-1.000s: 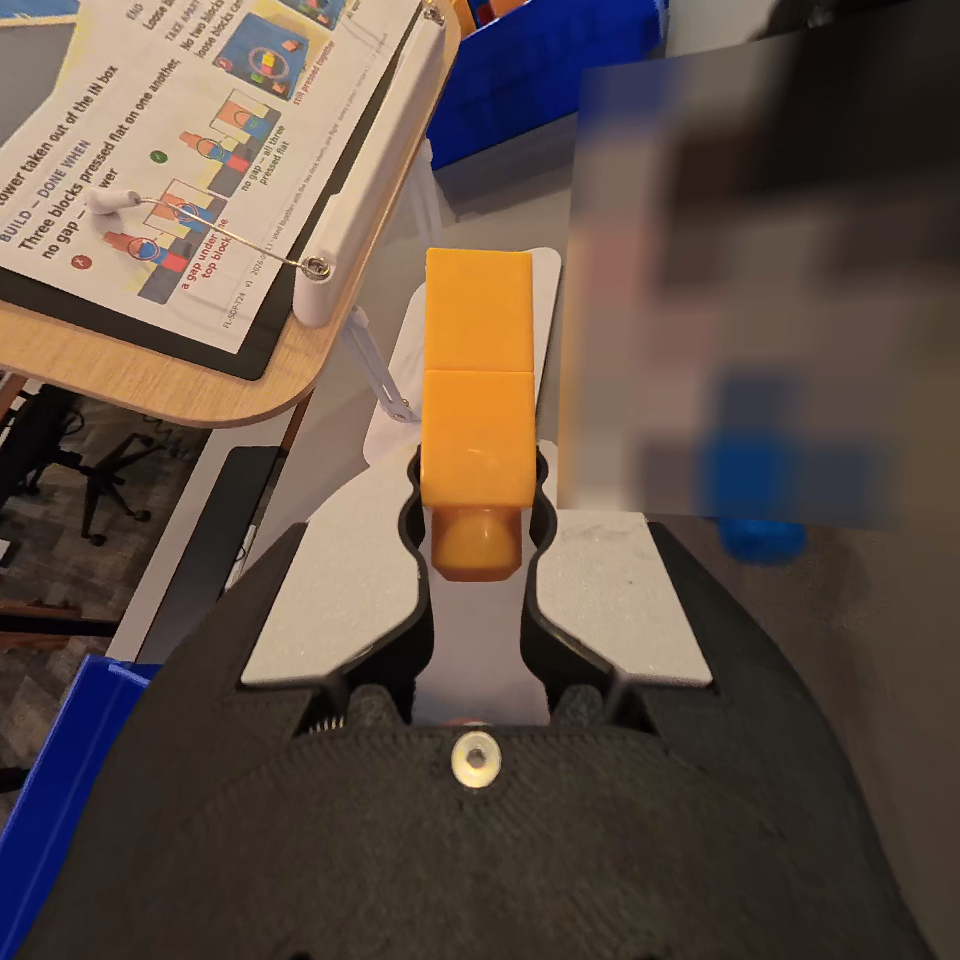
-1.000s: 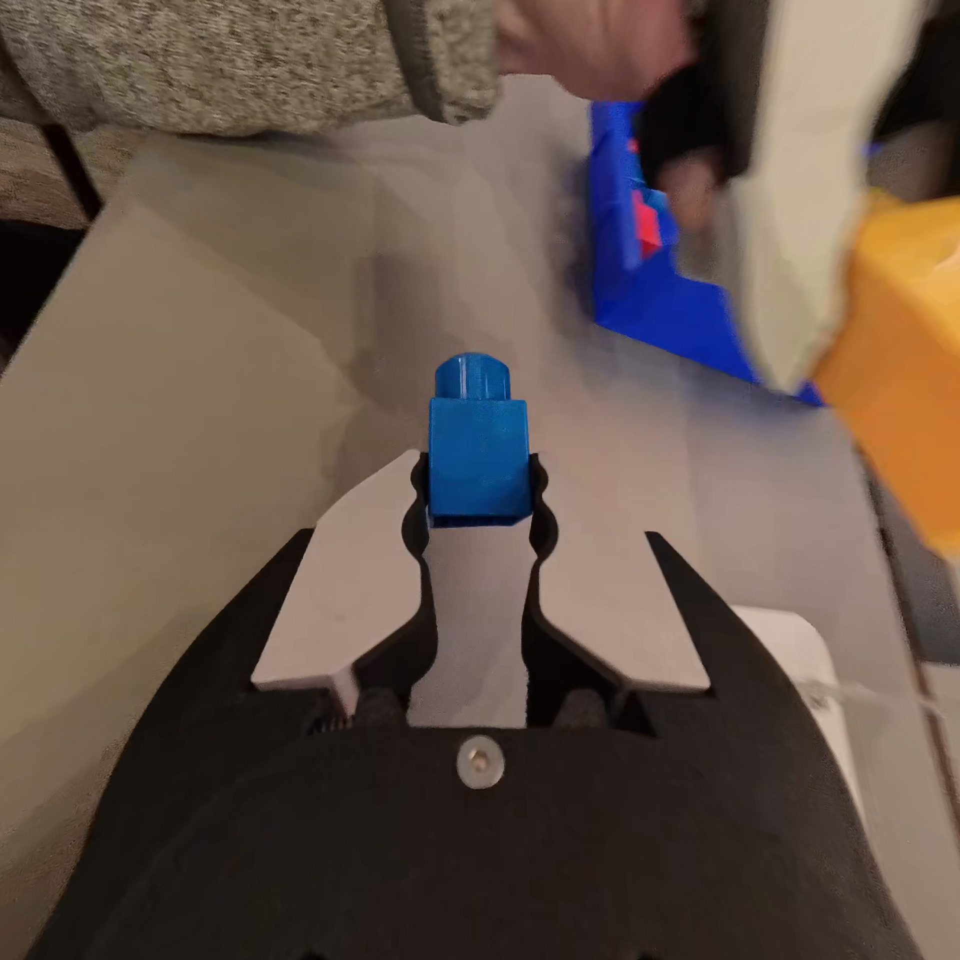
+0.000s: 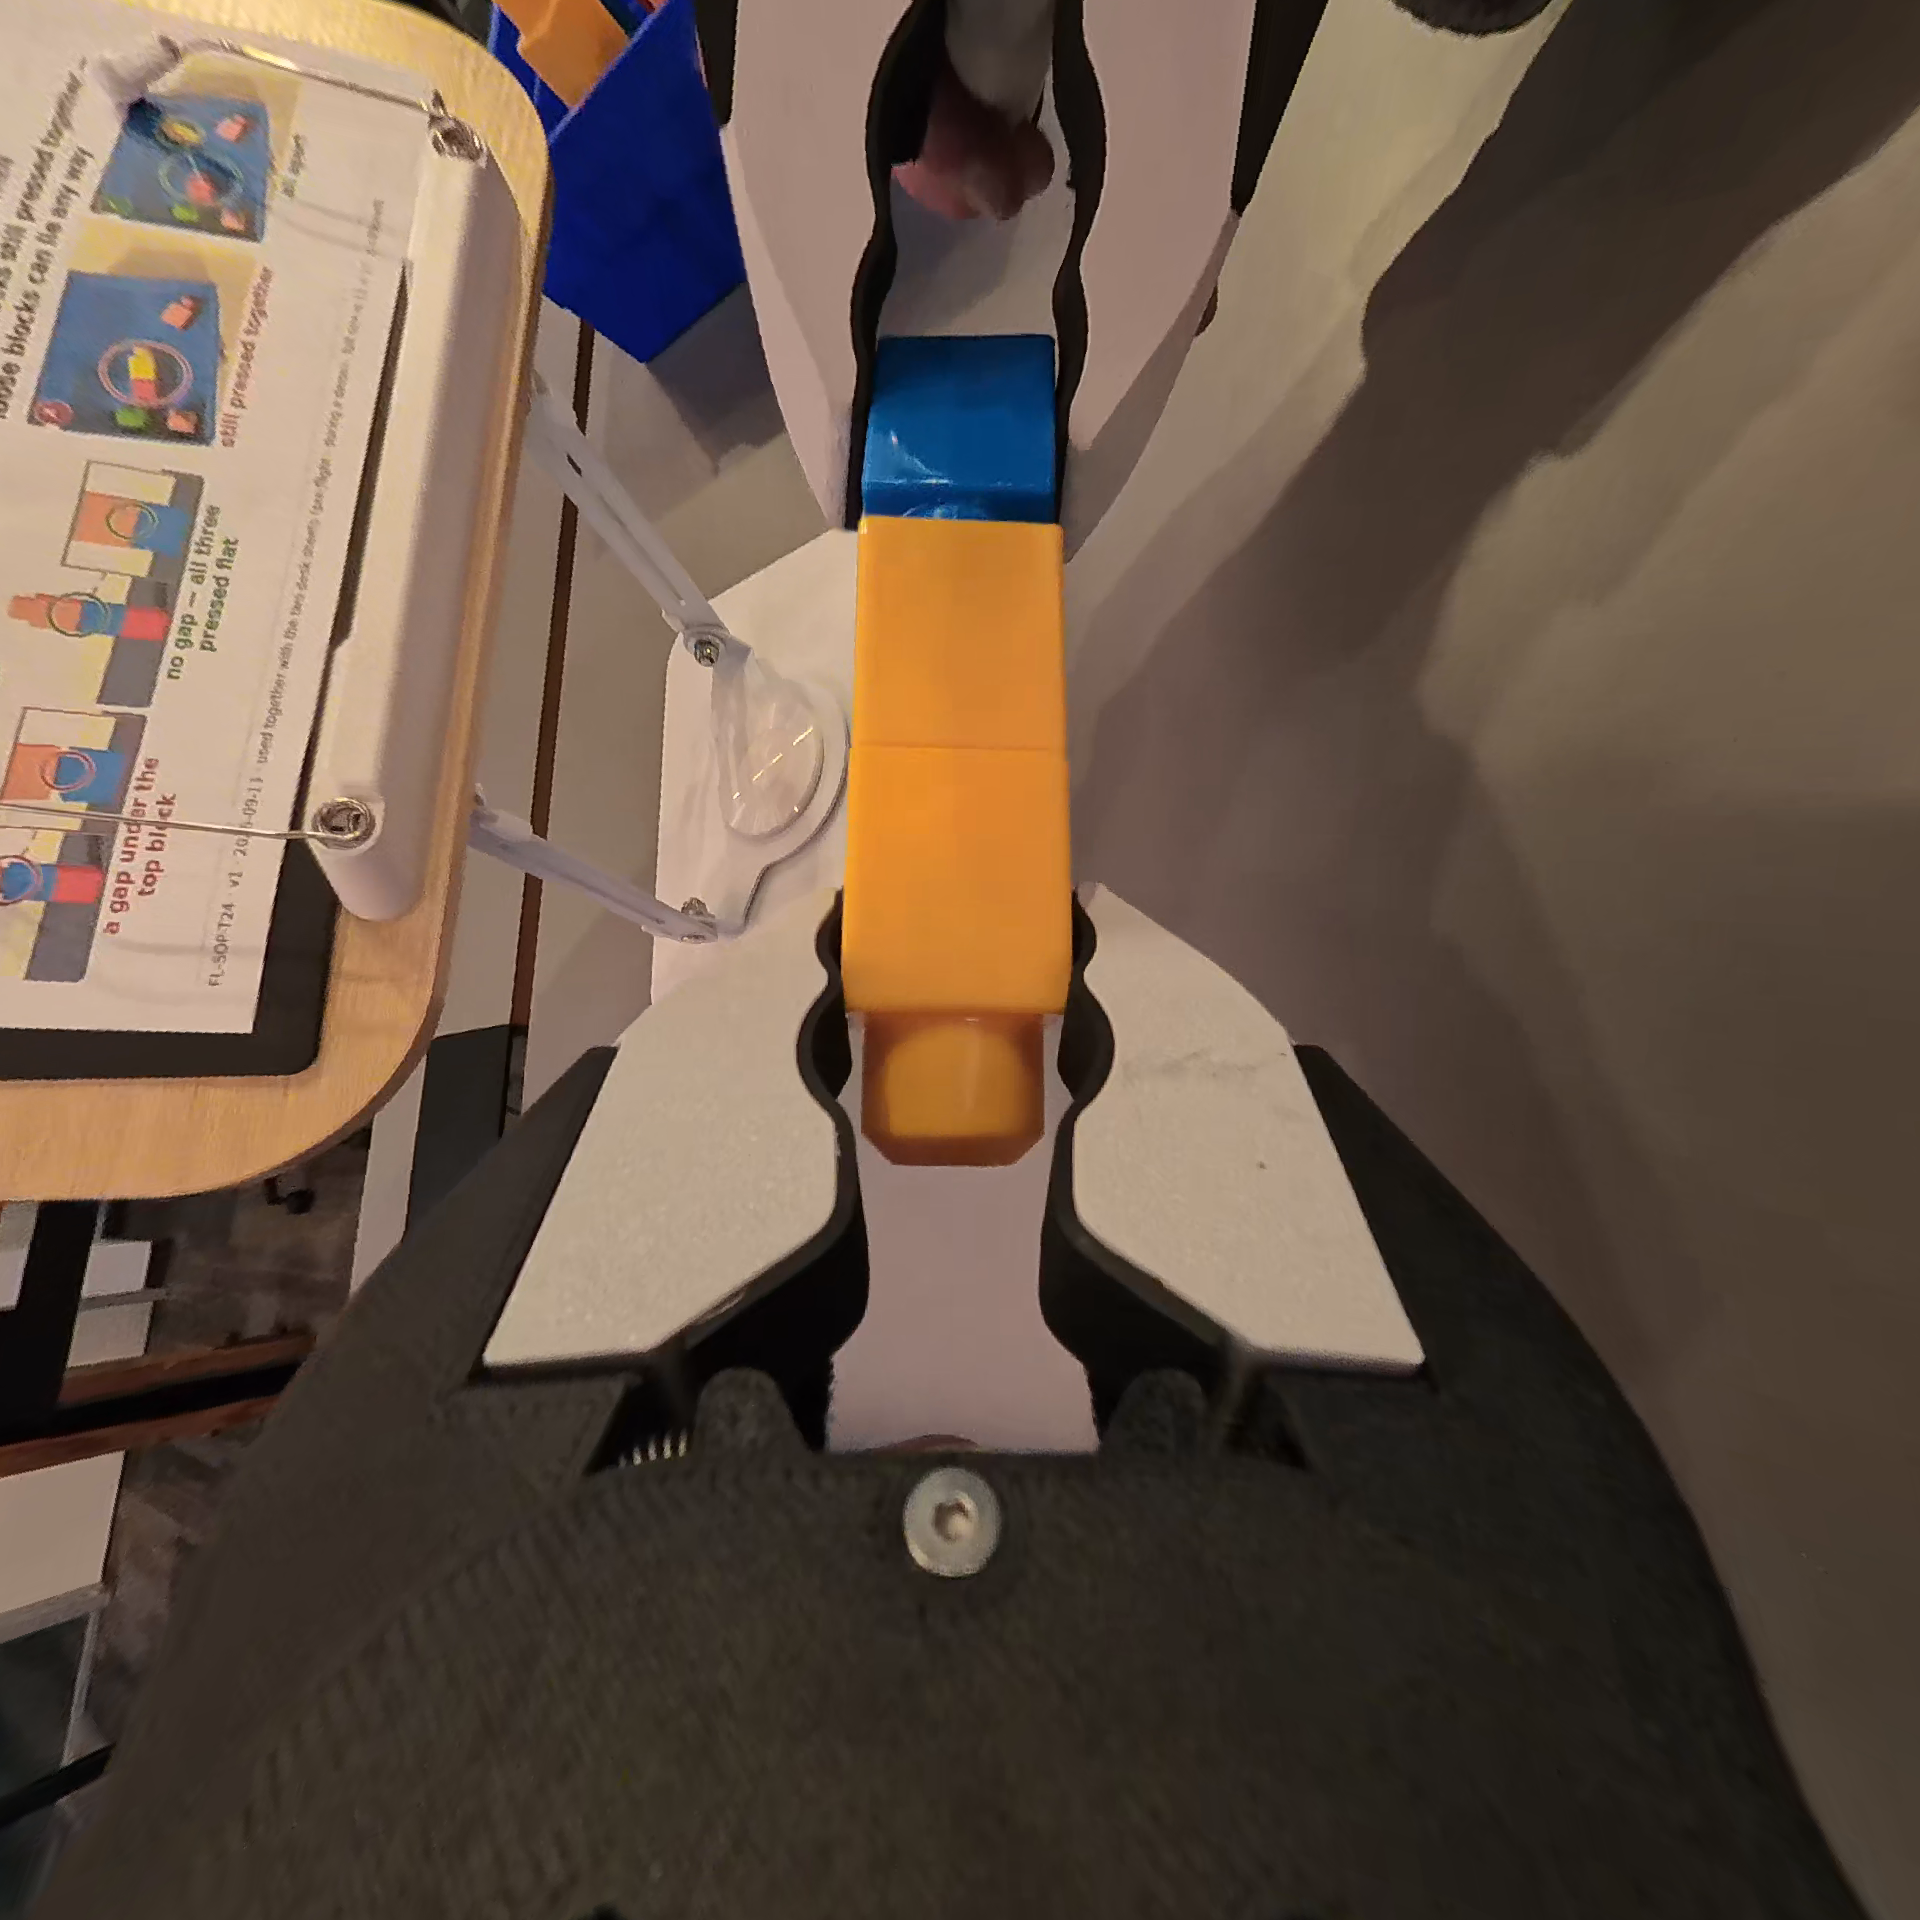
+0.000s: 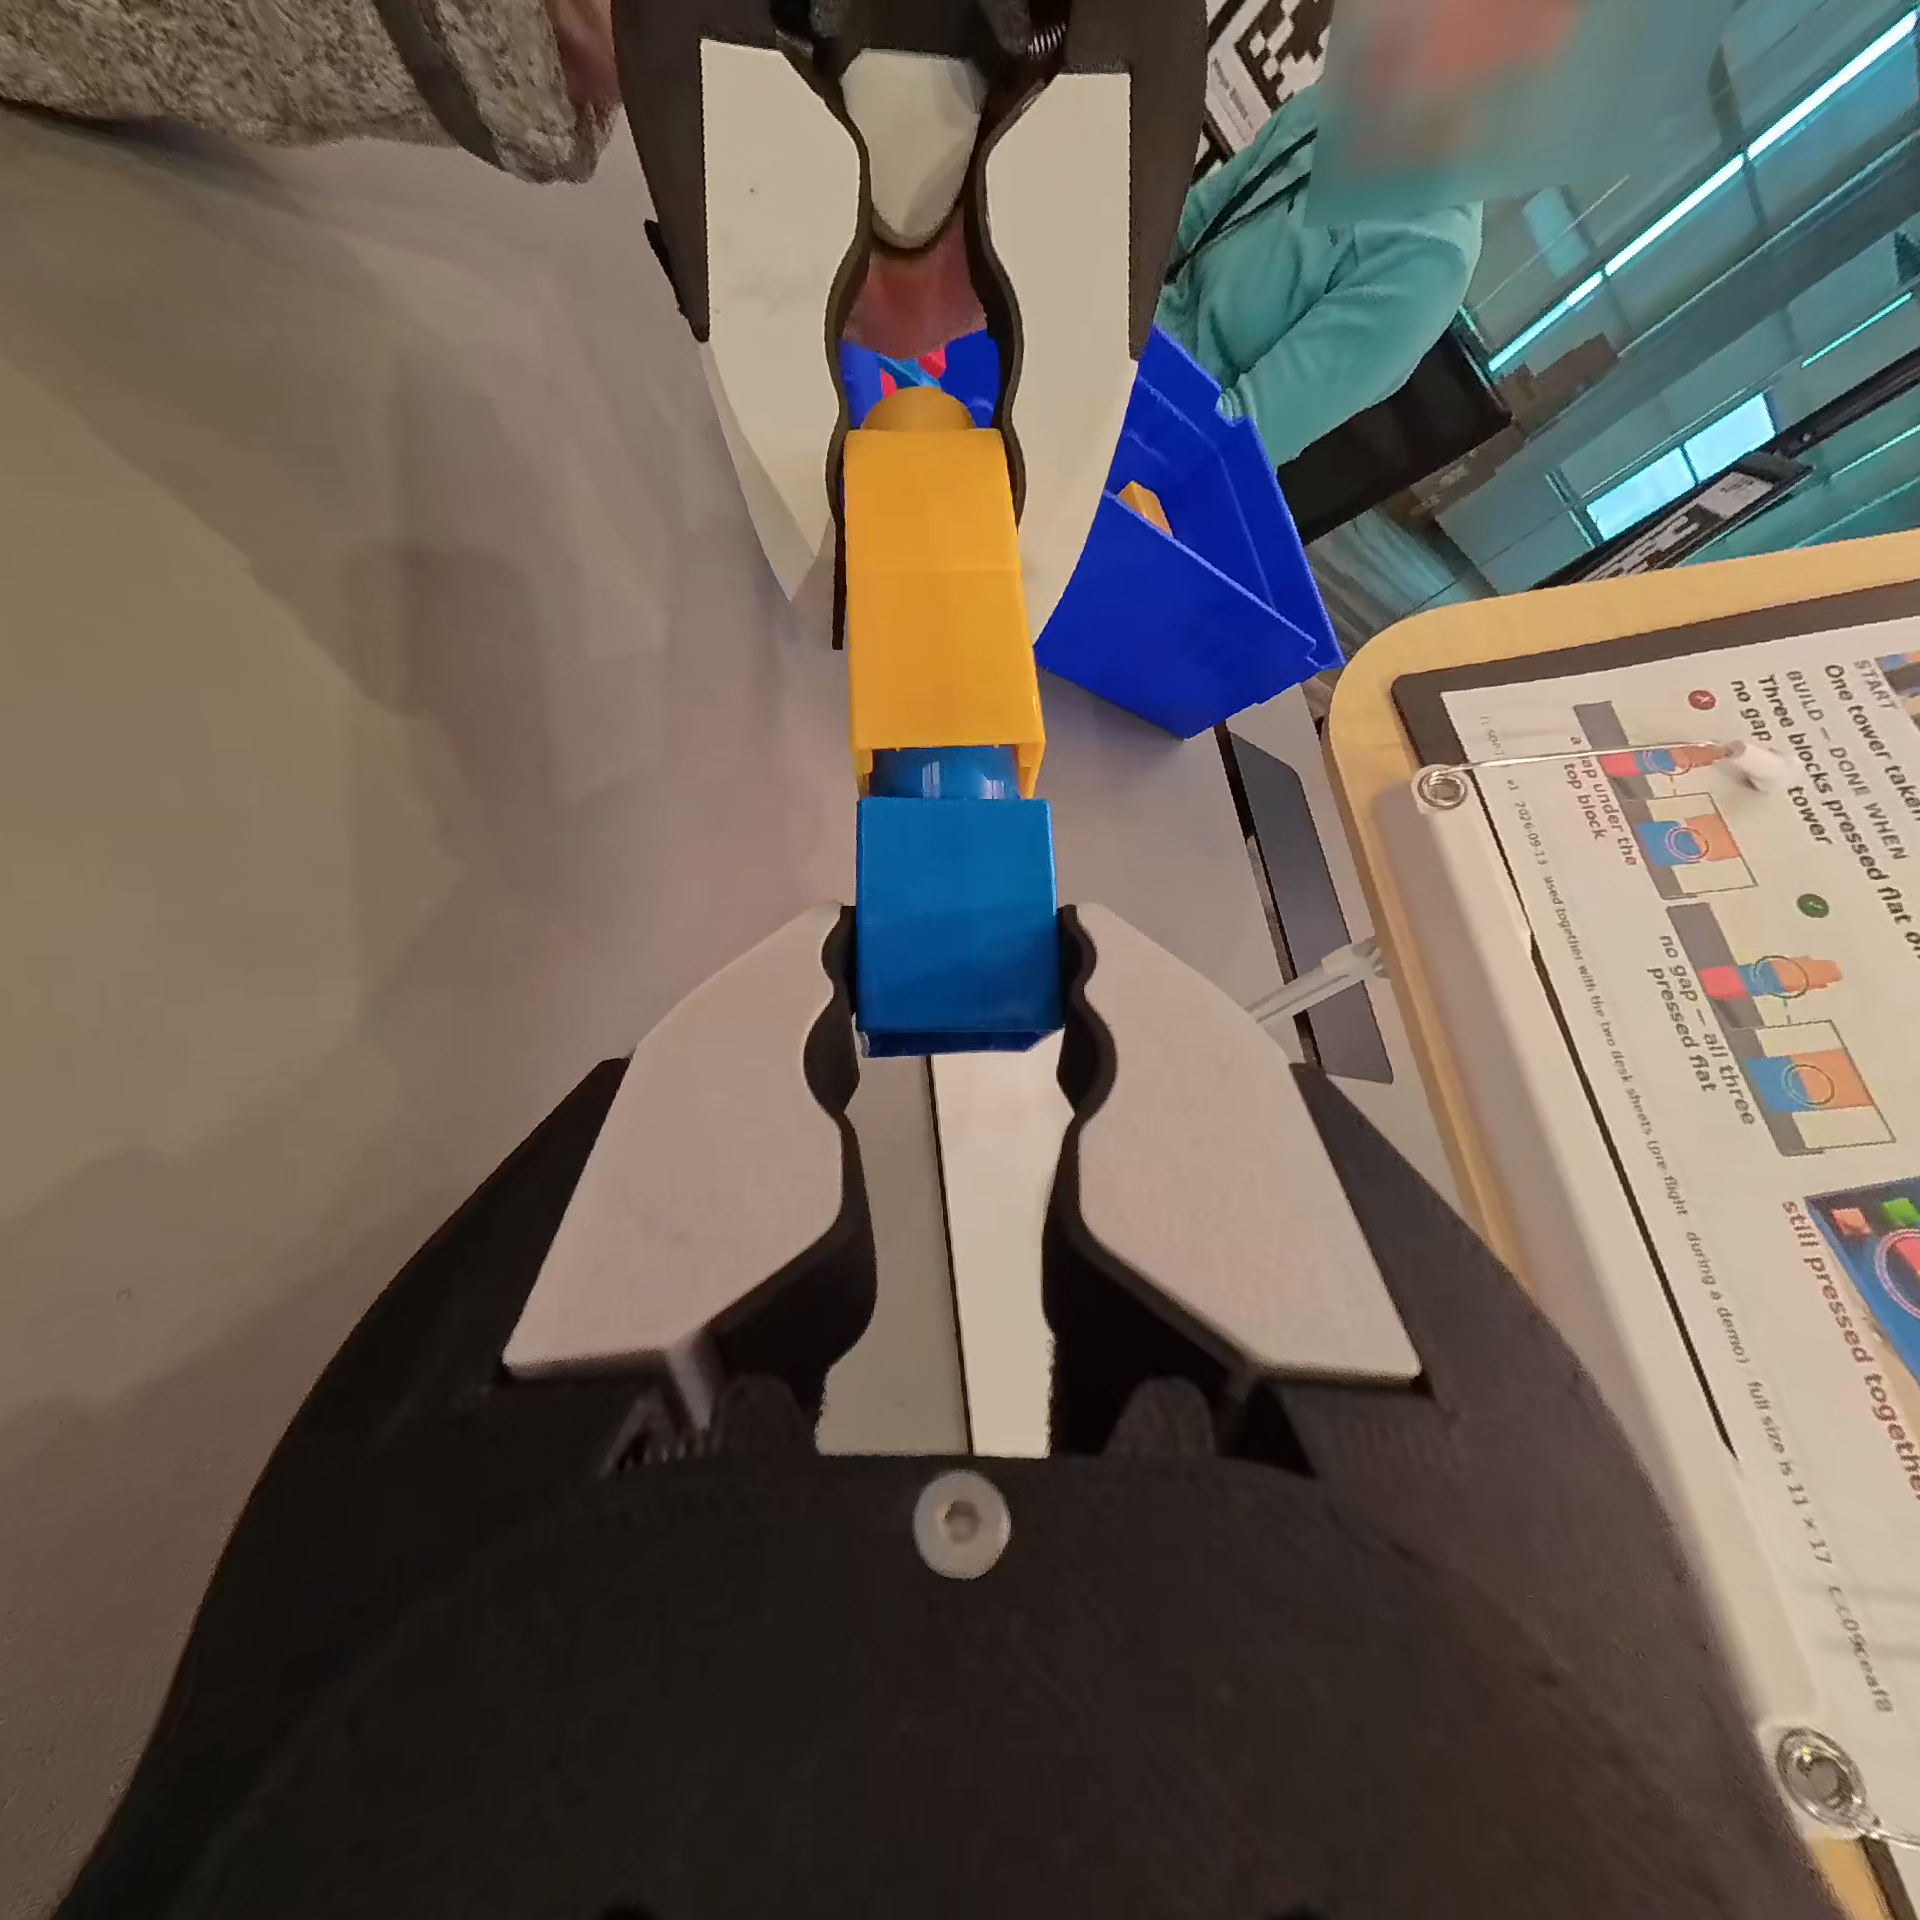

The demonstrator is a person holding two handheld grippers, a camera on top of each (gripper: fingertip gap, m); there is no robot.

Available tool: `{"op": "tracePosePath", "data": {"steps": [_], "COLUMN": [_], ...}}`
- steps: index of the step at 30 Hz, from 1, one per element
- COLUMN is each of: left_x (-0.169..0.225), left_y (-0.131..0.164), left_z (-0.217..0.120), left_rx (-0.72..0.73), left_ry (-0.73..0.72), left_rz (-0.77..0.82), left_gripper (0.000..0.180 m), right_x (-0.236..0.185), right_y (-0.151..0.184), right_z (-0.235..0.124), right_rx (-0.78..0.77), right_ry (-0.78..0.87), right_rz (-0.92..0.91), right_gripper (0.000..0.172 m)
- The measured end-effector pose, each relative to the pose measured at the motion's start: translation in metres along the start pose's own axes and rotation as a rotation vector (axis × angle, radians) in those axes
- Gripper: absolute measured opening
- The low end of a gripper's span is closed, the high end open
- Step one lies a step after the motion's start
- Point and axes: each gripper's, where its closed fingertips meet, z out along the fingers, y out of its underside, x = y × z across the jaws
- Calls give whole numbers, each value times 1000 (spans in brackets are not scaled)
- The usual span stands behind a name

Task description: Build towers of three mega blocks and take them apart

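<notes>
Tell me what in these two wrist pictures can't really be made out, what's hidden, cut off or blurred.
- Blue bin: contents mostly hidden by the left gripper in the right wrist view, cut by the top edge in the left one.
- Blue block stud: partly inside the orange blocks, so seating depth is unclear.
- Person behind: head blurred over.
- Instruction sheet: cut off by frame edges in both views.
- Right gripper: body cut by the top edge in the left wrist view.

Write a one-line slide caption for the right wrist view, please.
Right gripper pushes a blue block into two joined orange blocks held by the left gripper; stud still showing.
</notes>
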Motion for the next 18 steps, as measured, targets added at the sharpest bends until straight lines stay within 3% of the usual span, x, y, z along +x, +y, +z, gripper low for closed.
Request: {"op": "tracePosePath", "data": {"steps": [18], "left_x": [3], "left_y": [-18], "left_z": [-7], "left_rx": [99], "left_ry": [18], "left_rz": [-7], "left_gripper": [36], "right_x": [-4], "right_y": [-13], "right_z": [-5], "right_rx": [14], "right_ry": [31], "right_rz": [-59], "right_gripper": [36]}}
